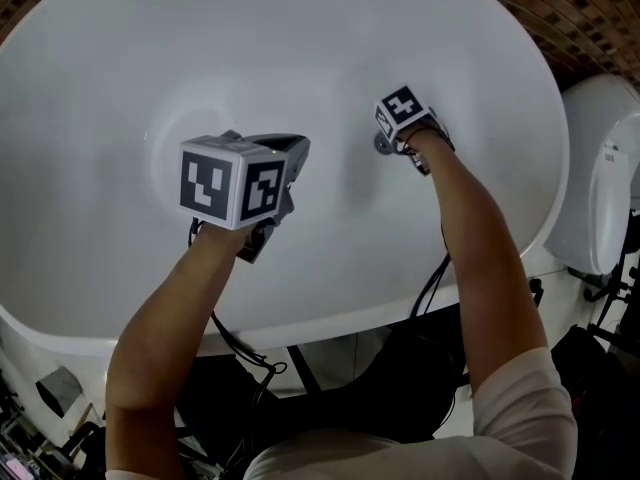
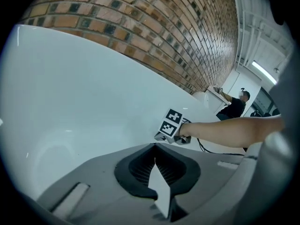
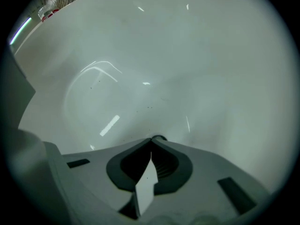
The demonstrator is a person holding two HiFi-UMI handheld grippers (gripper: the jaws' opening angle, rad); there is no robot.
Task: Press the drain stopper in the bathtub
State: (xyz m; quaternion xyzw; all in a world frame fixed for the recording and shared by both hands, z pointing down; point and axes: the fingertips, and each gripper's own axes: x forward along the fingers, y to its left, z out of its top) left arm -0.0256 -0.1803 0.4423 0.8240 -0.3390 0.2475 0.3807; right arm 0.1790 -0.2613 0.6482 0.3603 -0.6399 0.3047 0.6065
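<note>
The white bathtub (image 1: 200, 48) fills the head view. Its drain stopper (image 1: 381, 148) is a small round metal piece on the tub floor, mostly hidden under my right gripper (image 1: 386, 144). In the right gripper view the jaws are shut, and the right gripper (image 3: 152, 139) has its joined tips right at the stopper's dark rim (image 3: 160, 138). My left gripper (image 1: 292, 152) hovers over the tub's middle left, well away from the stopper. The left gripper (image 2: 154, 145) is also shut and holds nothing. The left gripper view also shows the right gripper's marker cube (image 2: 169, 123).
A brick wall (image 1: 565, 8) runs behind the tub. A white toilet-like fixture (image 1: 600, 168) stands to the right of the tub's rim (image 1: 540, 238). Black cables (image 1: 250, 353) hang below the near rim. A person (image 2: 234, 106) stands far off in the background.
</note>
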